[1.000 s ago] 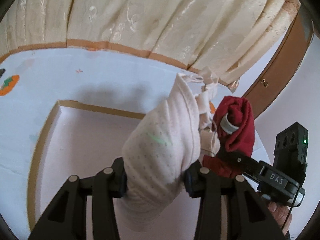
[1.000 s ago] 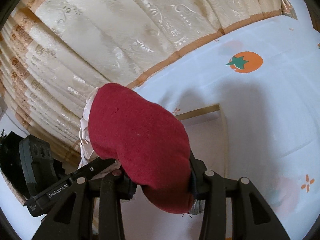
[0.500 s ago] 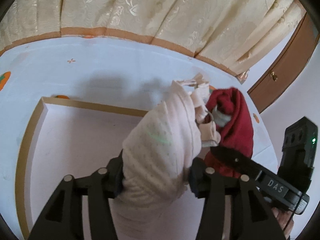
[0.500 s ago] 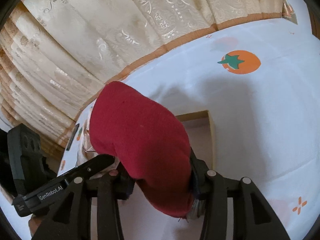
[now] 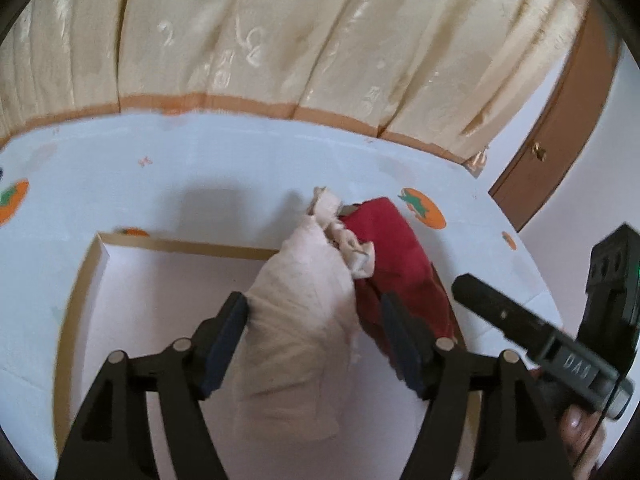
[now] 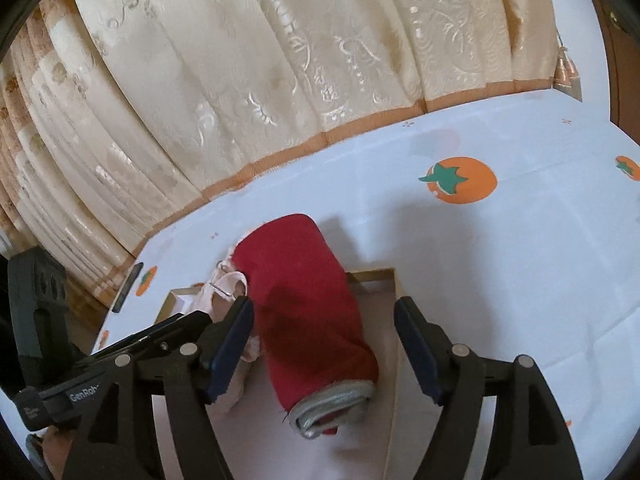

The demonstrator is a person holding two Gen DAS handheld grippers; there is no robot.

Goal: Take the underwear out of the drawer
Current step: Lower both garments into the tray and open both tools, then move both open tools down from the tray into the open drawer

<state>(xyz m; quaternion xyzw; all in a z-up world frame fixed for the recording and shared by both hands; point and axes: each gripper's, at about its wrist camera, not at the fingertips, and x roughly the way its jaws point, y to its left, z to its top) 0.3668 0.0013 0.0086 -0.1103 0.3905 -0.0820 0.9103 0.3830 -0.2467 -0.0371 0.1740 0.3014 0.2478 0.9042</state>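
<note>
Two grippers opening: left gripper [image 5: 314,334] jaws released around pale pink underwear [image 5: 304,320], right gripper [image 6: 324,338] released around red underwear [image 6: 308,304]; both garments over drawer [image 5: 92,276].

"DAS" on right claw [image 5: 576,364], "GenRob" on left claw [image 6: 86,394]

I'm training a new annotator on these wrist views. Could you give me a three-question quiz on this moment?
1. True or false: the rolled pink cotton underwear lies between the left gripper jaws.
2. Which garment lies between the right gripper jaws? A) pink B) rolled dark red underwear C) none
3. What fruit is printed on the white tablecloth?

Key: 1 true; 2 B; 3 orange persimmons.
</note>
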